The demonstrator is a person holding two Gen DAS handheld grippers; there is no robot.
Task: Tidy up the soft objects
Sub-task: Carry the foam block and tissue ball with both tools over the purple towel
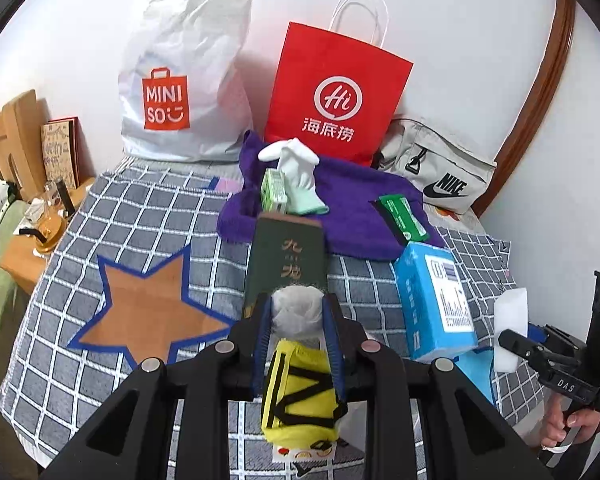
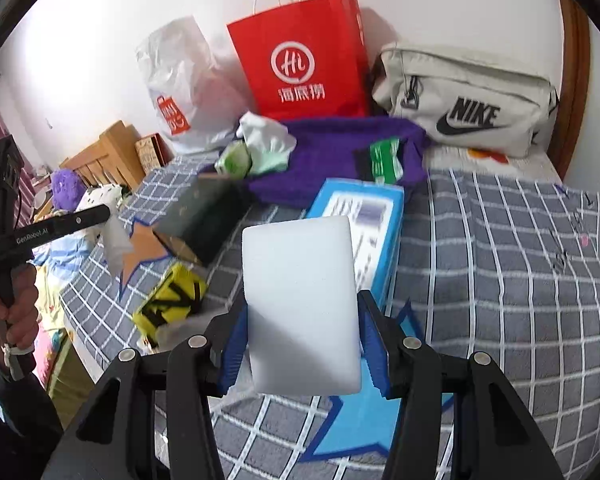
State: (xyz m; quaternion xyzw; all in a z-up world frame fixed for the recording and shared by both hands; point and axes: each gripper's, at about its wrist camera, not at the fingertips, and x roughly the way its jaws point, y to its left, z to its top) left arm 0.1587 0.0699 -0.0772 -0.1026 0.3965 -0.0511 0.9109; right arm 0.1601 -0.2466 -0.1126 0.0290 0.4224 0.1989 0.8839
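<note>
My left gripper (image 1: 298, 316) is shut on a crumpled white tissue wad (image 1: 296, 312), held above a yellow pouch with black stripes (image 1: 300, 396) that lies on the checked blanket (image 1: 132, 224). My right gripper (image 2: 302, 340) is shut on a white foam sponge block (image 2: 300, 304), held upright above the blanket; the block also shows in the left wrist view (image 1: 510, 328). A purple towel (image 1: 340, 208) at the back carries a white and mint glove (image 1: 298, 176), a small green carton (image 1: 273, 191) and a green pack (image 1: 404, 220).
A dark green box (image 1: 286, 264) and a blue tissue box (image 1: 434, 300) lie mid-blanket. A white Miniso bag (image 1: 184, 76), a red paper bag (image 1: 336, 92) and a beige Nike bag (image 1: 440, 172) stand along the wall. A wooden bedside table (image 1: 28, 256) is at left.
</note>
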